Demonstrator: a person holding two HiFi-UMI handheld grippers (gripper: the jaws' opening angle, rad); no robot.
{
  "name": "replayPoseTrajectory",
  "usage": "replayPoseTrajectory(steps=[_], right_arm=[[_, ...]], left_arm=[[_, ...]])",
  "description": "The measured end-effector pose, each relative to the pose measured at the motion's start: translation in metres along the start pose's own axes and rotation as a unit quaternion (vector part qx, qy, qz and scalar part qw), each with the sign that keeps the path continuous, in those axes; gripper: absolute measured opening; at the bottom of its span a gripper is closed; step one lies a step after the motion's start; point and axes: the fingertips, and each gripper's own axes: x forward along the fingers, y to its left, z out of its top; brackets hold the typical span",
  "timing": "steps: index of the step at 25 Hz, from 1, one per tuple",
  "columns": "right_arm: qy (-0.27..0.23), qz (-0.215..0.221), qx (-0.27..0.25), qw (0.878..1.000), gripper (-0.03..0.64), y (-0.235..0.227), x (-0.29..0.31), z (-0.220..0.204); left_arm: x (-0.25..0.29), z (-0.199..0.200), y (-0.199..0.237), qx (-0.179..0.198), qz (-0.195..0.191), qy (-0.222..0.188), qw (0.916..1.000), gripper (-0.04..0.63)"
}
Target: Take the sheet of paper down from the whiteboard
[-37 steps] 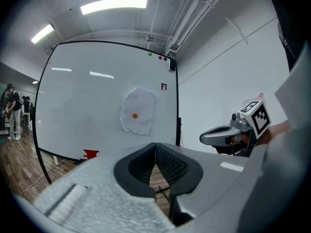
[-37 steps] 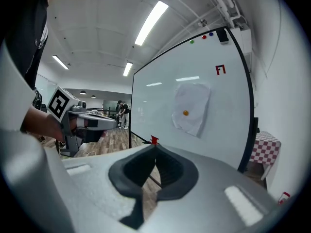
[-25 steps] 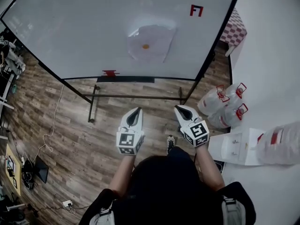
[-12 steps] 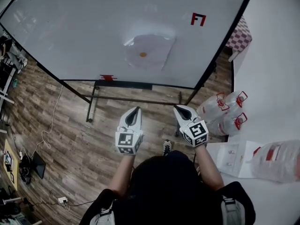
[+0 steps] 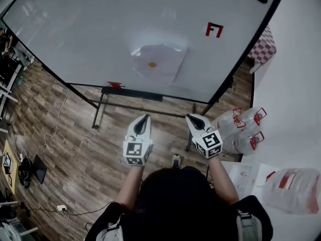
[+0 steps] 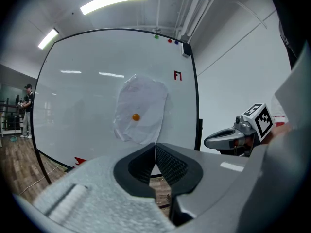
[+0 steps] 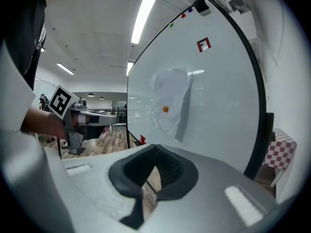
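A white sheet of paper [image 5: 158, 62] hangs on the whiteboard [image 5: 90, 39], pinned by a small orange magnet [image 5: 152, 64]. The same paper [image 6: 138, 109] and magnet [image 6: 136, 116] show ahead in the left gripper view, and the paper [image 7: 170, 106] in the right gripper view. My left gripper [image 5: 145, 118] is shut and empty, held in front of the board and well short of it. My right gripper [image 5: 192, 118] beside it is also shut with nothing between its jaws. Both point toward the board.
A red marker sign [image 5: 214, 30] is stuck on the board's upper right, a red mark [image 5: 116, 85] at its lower edge. The board's black stand [image 5: 135, 107] rests on wooden floor. Water jugs [image 5: 241, 129] and a checkered stool [image 5: 263, 51] stand at the right by the white wall.
Both grippers and the person have moved toward the whiteboard; the board and paper sit lower and larger in the head view. The jaws have stayed shut.
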Motion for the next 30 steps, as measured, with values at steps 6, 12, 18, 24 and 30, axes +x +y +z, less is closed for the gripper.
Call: replayPoseTrajectory(steps=[6,12,18,24,30], right_arm=[[-0.006,0.025,-0.004,1.0,0.004,-0.016,0.016,0.005],[-0.006,0.059,-0.003,0.998,0.003,-0.029,0.036,0.002],[-0.004,0.093,-0.01,0.996,0.003,-0.039,0.048,0.002],[-0.004,0.108,-0.018,0.994,0.003,-0.054,0.056,0.004],[-0.003,0.121,-0.025,0.992,0.003,-0.056,0.063,0.01]], left_arm=[[0.013,0.004,0.004,0.0,0.027,0.0,0.9996,0.012],[0.025,0.005,0.008,0.0,0.057,0.001,0.9983,0.012],[0.037,0.007,0.008,-0.005,0.086,-0.003,0.9963,0.012],[0.046,0.009,0.005,-0.008,0.101,-0.005,0.9949,0.012],[0.051,0.011,0.008,-0.014,0.109,-0.005,0.9939,0.012]])
